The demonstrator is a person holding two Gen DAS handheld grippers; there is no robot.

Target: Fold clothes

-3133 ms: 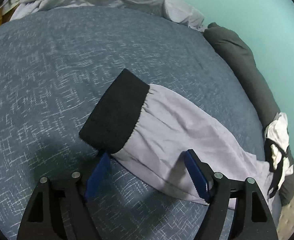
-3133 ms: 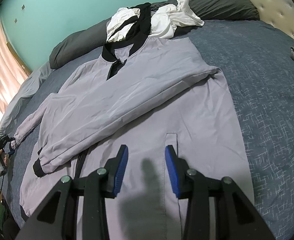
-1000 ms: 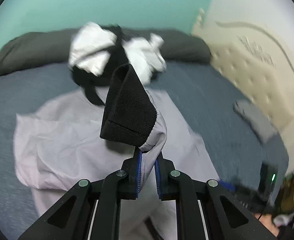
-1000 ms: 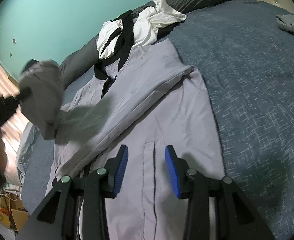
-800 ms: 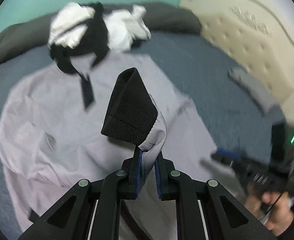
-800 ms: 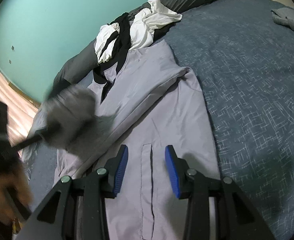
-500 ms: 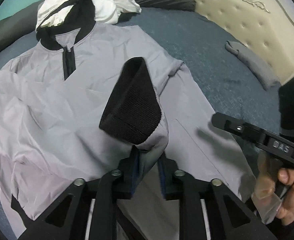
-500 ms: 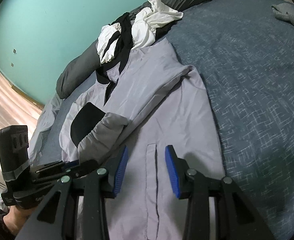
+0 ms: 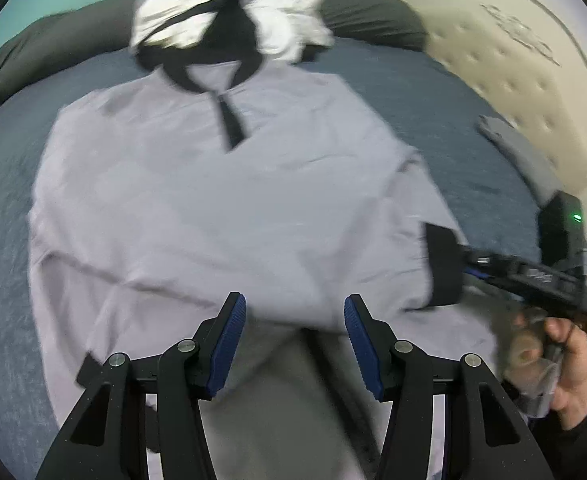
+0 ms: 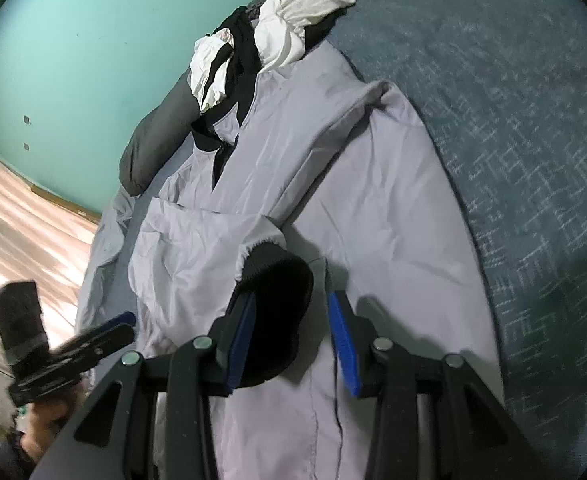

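A lilac-grey jacket [image 9: 213, 200] with a black collar lies spread on the blue bedcover [image 10: 533, 120]. Both of its sleeves are folded across the body [image 10: 373, 200]. My left gripper [image 9: 293, 340] hangs open above the hem with nothing between its fingers, and in the right wrist view it shows blurred at the left [image 10: 105, 330]. The black cuff [image 10: 277, 300] of the left sleeve sits between the blue pads of my right gripper [image 10: 293, 340], whose jaws stand wide apart. In the left wrist view that cuff [image 9: 443, 268] meets the right gripper [image 9: 473, 266] at the jacket's right edge.
A heap of white and black clothes [image 9: 229, 20] lies past the collar against a dark grey bolster [image 9: 373, 12]. A grey folded cloth [image 9: 521, 156] sits by the tufted headboard [image 9: 533, 60]. A hand [image 9: 569, 360] holds the right gripper.
My left gripper has let go of the sleeve, opened and drawn back. The sleeve now lies across the jacket, and its cuff has come between the right gripper's fingers.
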